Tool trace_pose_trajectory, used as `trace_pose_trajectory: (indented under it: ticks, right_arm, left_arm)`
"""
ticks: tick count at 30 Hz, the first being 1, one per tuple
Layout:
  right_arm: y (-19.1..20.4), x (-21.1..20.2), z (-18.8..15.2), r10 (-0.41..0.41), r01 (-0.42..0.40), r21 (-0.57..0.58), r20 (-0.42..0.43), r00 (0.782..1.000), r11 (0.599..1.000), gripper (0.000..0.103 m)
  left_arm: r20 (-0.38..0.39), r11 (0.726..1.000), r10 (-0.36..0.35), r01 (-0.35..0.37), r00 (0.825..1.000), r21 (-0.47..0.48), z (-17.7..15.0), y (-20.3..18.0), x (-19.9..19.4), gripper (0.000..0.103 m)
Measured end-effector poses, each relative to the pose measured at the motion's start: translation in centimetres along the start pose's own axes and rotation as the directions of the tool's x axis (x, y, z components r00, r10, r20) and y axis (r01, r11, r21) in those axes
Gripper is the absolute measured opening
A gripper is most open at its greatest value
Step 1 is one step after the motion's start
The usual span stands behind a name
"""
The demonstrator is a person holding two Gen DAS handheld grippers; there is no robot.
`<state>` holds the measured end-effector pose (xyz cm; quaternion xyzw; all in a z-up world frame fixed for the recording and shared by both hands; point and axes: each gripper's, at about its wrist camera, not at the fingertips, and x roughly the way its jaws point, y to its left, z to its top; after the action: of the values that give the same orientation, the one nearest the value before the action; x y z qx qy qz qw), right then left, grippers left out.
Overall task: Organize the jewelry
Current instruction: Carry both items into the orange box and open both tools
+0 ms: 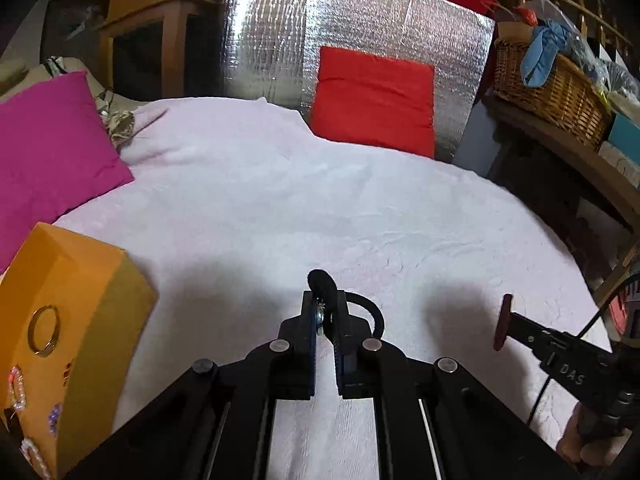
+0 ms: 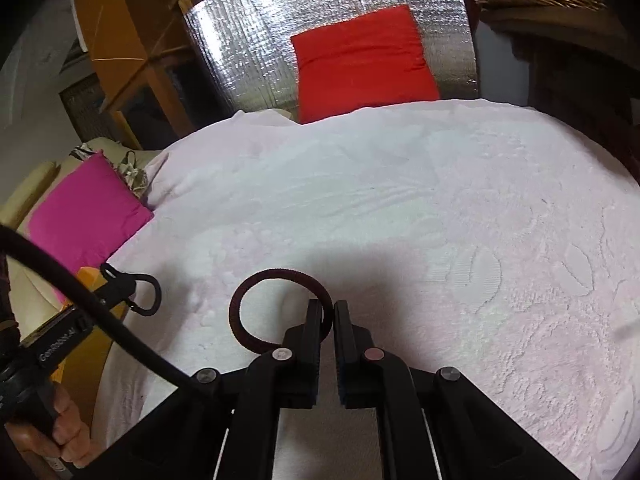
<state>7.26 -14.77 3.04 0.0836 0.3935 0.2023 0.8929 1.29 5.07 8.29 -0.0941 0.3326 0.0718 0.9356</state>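
Both grippers hover over a bed covered with a pale pink bedspread (image 1: 320,208), and each already carries a ring-shaped piece. The left gripper (image 1: 326,312) has its fingers closed on a black corded bangle with a small metal clasp (image 1: 320,286), the loop standing edge-on and curling off to the right of the fingertips. The right gripper (image 2: 328,312) is likewise clamped shut, pinching a dark maroon bangle (image 2: 276,308) at its rim, so the hoop lies roughly flat and hangs out to the left of the fingers. The likely destination is the orange jewelry box (image 1: 76,320), which sits on the bed to the lower left of the left gripper, its top face holding a gold ring (image 1: 43,330) and several beaded pieces (image 1: 18,388). The left gripper is clearly the nearer one; the right gripper is well apart from the box, with the left gripper between them. The next placement probably falls to the left side, swinging leftward.
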Motion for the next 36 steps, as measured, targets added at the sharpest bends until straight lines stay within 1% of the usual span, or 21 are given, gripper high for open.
trace_pose_trajectory:
  ticks: [3,10,19,26,36]
  right_arm:
    - [0.8,-0.3,-0.2,0.011,-0.011,-0.012,0.005,1.0,1.0,0.007]
    - [3.3,-1.0,-0.8,0.046,-0.045,-0.042,0.015,0.999,0.998,0.007]
    - [7.3,-2.4,-1.3,0.119,-0.115,-0.075,0.045,0.992,0.991,0.007]
    - [10.6,-2.7,-2.1,0.167,-0.161,-0.109,0.045,0.985,0.981,0.007]
    - [14.4,-2.9,-3.3,0.204,-0.197,-0.154,0.034,0.978,0.968,0.007]
  left_arm:
    - [0.016,1.0,0.027,-0.026,1.0,-0.003,0.0,0.5,-1.4,0.007]
    - [0.051,0.998,0.056,-0.055,0.997,-0.027,-0.2,2.2,-4.1,0.007]
    - [0.089,0.993,0.111,-0.107,0.99,-0.05,-0.8,4.9,-6.9,0.007]
    - [0.116,0.985,0.165,-0.157,0.98,-0.077,-1.2,7.4,-8.7,0.007]
    - [0.142,0.964,0.241,-0.219,0.96,-0.151,-1.5,11.7,-10.8,0.007]
